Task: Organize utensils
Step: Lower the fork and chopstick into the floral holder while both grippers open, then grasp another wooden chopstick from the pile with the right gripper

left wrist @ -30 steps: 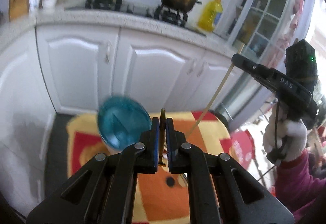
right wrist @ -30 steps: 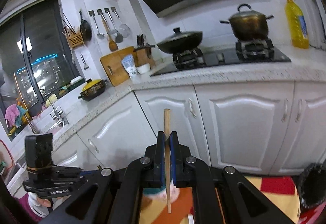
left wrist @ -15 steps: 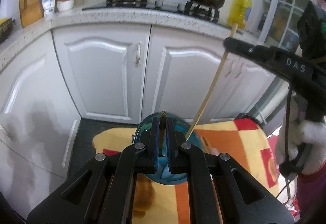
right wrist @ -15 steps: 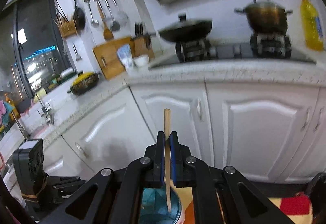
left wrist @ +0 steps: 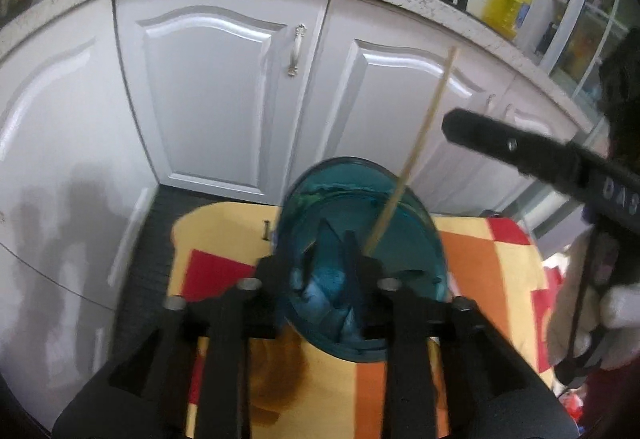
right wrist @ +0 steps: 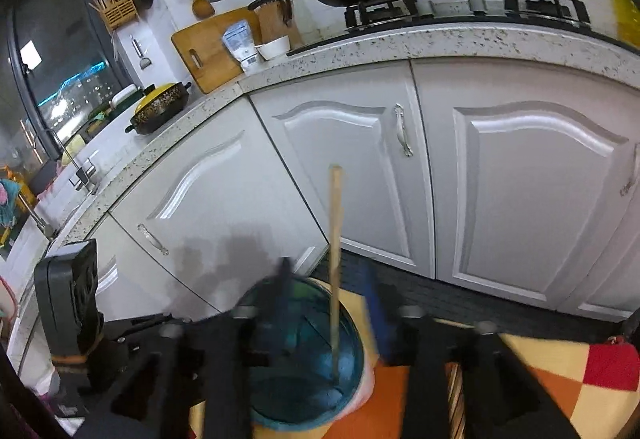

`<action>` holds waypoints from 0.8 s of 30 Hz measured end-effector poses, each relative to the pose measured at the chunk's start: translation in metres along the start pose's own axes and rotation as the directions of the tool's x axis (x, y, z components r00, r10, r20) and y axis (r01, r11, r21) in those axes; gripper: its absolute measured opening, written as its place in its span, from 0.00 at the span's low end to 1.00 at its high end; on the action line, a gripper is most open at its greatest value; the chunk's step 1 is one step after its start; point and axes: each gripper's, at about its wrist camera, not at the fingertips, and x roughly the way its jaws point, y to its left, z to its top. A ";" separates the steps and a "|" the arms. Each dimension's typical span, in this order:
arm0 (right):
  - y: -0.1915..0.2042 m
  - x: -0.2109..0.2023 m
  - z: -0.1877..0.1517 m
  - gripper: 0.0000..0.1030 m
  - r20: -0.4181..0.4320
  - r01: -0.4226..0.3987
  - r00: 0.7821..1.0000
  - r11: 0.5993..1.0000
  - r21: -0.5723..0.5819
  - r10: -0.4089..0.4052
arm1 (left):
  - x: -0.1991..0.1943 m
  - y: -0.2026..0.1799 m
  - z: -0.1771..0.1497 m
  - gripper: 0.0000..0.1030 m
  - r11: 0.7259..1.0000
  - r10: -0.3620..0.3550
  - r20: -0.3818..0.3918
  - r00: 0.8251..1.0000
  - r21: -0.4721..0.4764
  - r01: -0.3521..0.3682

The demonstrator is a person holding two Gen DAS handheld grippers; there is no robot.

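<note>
A pale wooden chopstick (right wrist: 335, 271) stands nearly upright with its lower end inside a round blue-green holder (right wrist: 304, 367), its top leaning free above the rim. It is thin, straight and plain, squared off at the upper end. In the left wrist view the same chopstick (left wrist: 412, 155) slants up and to the right out of the holder (left wrist: 360, 239), which is translucent teal with dividing ribs showing inside.

The holder sits near the far edge of a desk (left wrist: 472, 263) covered in a cloth of yellow, orange and red blocks, with white kitchen cabinets (left wrist: 224, 91) behind it.

The right tool (right wrist: 332, 303) has just been opening: its jaws stand apart on either side of the chopstick and do not press on it, so the stick looks released to rest in the holder. The left tool (left wrist: 320, 267) has also just been opening above the holder's mouth; its jaws are apart with nothing visible between them. Whatever it carried has probably dropped into the holder, though blur hides the inside. Both tools point down over the opening, which suits dropping long utensils in end first.

A white-gloved hand (left wrist: 592, 319) grips the right tool's handle at the right edge of the left view.
</note>
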 end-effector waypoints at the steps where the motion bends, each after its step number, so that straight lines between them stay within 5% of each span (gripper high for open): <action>1: -0.001 -0.002 -0.002 0.38 -0.002 -0.001 1.000 1.000 0.002 0.001 | -0.001 -0.001 0.000 0.31 1.000 -0.006 0.000 1.000 -0.002 0.006; 24: -0.036 -0.086 -0.078 0.38 -0.030 0.166 0.986 0.985 0.040 -0.165 | -0.059 -0.062 -0.022 0.41 0.997 0.044 0.109 0.993 0.062 -0.051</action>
